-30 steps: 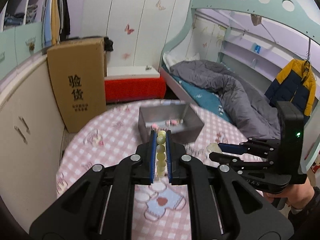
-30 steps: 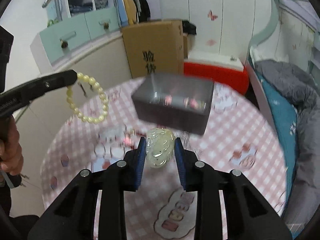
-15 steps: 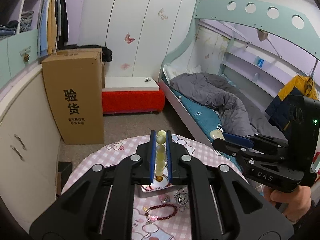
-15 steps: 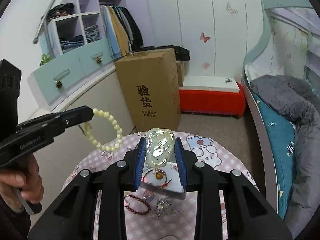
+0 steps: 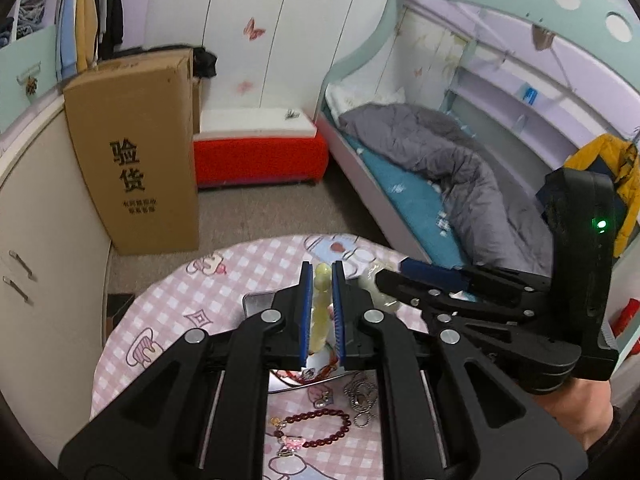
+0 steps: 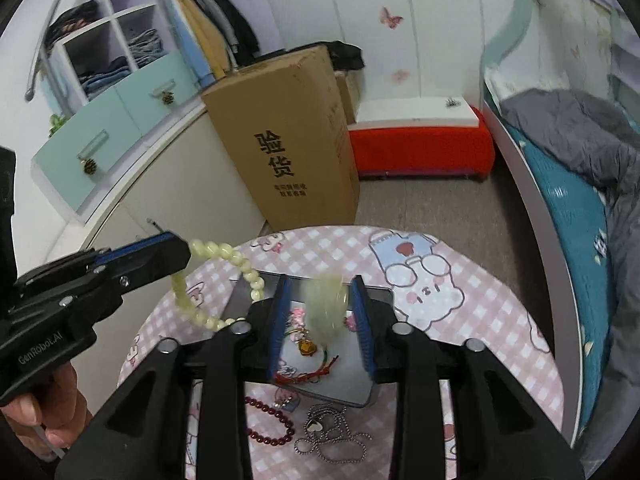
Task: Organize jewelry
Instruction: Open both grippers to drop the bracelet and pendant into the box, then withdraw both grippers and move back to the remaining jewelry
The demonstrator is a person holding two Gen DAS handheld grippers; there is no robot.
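Observation:
My left gripper (image 5: 319,280) is shut on a pale green bead bracelet (image 5: 320,312); in the right wrist view the bracelet (image 6: 218,280) hangs from it above the left rim of the grey metal box (image 6: 372,296). My right gripper (image 6: 320,300) has its jaws apart over the box. A pale green jade pendant (image 6: 326,312) sits blurred between them, touching neither pad. The box holds a red string bracelet (image 6: 308,372) with an amber charm. A dark red bead bracelet (image 6: 268,432) and a silver ball-chain necklace (image 6: 332,440) lie on the table in front of the box.
The round table has a pink checked cloth (image 6: 480,320). Behind it stand a tall cardboard box (image 6: 288,140), a red bench (image 6: 420,144), white cupboards (image 6: 160,184) at left and a bed with a grey quilt (image 5: 440,160) at right.
Both grippers have come down over the box. The right gripper's jaws have opened and the jade pendant, held half a second ago, is now loose and blurred between them.

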